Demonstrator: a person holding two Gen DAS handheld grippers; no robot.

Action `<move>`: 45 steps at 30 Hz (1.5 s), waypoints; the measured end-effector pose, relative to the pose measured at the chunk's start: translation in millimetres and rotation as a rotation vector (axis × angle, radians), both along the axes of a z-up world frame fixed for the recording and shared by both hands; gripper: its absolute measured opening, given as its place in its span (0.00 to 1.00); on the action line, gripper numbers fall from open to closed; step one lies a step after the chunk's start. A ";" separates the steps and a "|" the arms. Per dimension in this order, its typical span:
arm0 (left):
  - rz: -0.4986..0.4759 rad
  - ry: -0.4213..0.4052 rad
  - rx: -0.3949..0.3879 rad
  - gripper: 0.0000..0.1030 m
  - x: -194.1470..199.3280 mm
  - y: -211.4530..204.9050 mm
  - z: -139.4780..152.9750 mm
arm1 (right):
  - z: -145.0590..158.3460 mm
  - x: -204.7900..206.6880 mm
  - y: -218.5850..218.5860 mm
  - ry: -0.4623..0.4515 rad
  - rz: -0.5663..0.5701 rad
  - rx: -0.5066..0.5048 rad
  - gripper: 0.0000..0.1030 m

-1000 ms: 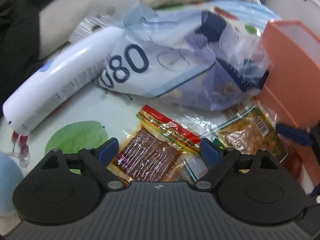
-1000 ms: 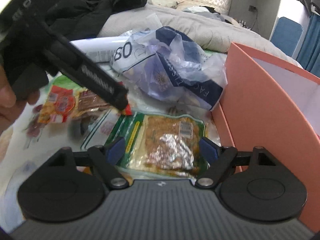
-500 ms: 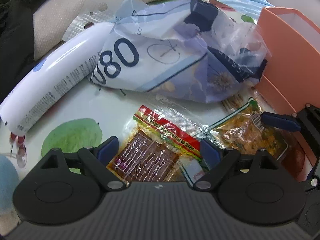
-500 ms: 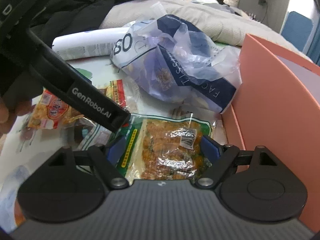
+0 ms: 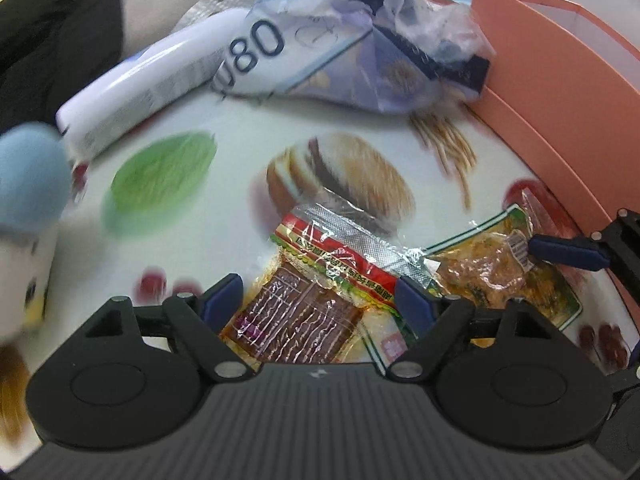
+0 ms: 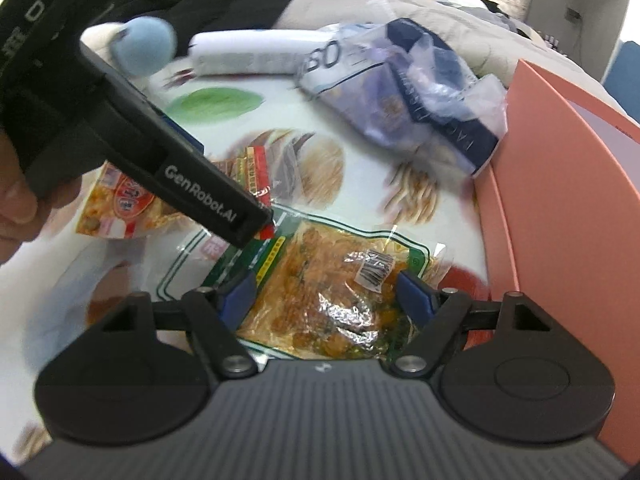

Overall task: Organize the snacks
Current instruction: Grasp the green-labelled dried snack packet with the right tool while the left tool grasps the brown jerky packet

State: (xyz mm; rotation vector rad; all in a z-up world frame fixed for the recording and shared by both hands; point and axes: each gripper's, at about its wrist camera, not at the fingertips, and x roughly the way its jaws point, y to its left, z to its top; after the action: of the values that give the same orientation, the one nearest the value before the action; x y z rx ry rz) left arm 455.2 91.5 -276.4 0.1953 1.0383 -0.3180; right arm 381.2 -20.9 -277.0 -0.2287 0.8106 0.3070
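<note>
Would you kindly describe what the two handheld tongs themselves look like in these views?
Both are alike: the left tongs and right tongs have a ribbed dark grey body, two round black discs, black linkage arms with silver pins, and dark blue fingertips. The left one's side reads "GenRobot.AI" in white.

A desk (image 5: 248,120) covered with a food-print cloth carries the things. At its middle, toward six o'clock, lie a red-banded snack pack (image 5: 316,292) and, at its three o'clock, a green-edged snack pack (image 6: 332,292). At twelve o'clock sit a crumpled blue bag (image 5: 344,52) and a white tube (image 5: 136,96); a salmon box (image 5: 560,92) stands at three o'clock.
</note>
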 end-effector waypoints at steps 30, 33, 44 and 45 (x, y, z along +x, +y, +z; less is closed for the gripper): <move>0.416 -0.005 -0.046 0.80 -213.6 -0.1 12.7 | 12.5 -178.0 -26.8 0.032 0.219 -0.044 0.77; 0.448 -0.008 -0.085 0.80 -222.2 5.0 14.8 | 14.5 -187.3 -33.9 0.041 0.229 -0.059 0.77; 0.312 0.027 -0.085 0.92 -229.5 10.0 19.3 | 13.9 -190.6 -48.5 0.039 0.174 0.010 0.82; 0.296 0.031 -0.061 0.92 -229.9 9.3 17.3 | 12.8 -189.8 -48.2 0.032 0.166 0.017 0.82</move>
State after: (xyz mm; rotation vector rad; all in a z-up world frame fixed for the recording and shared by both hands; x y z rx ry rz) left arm 225.3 100.8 -259.1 -0.0200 1.0705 -0.0842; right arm 191.3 -69.1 -264.2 -0.2768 0.8215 0.4747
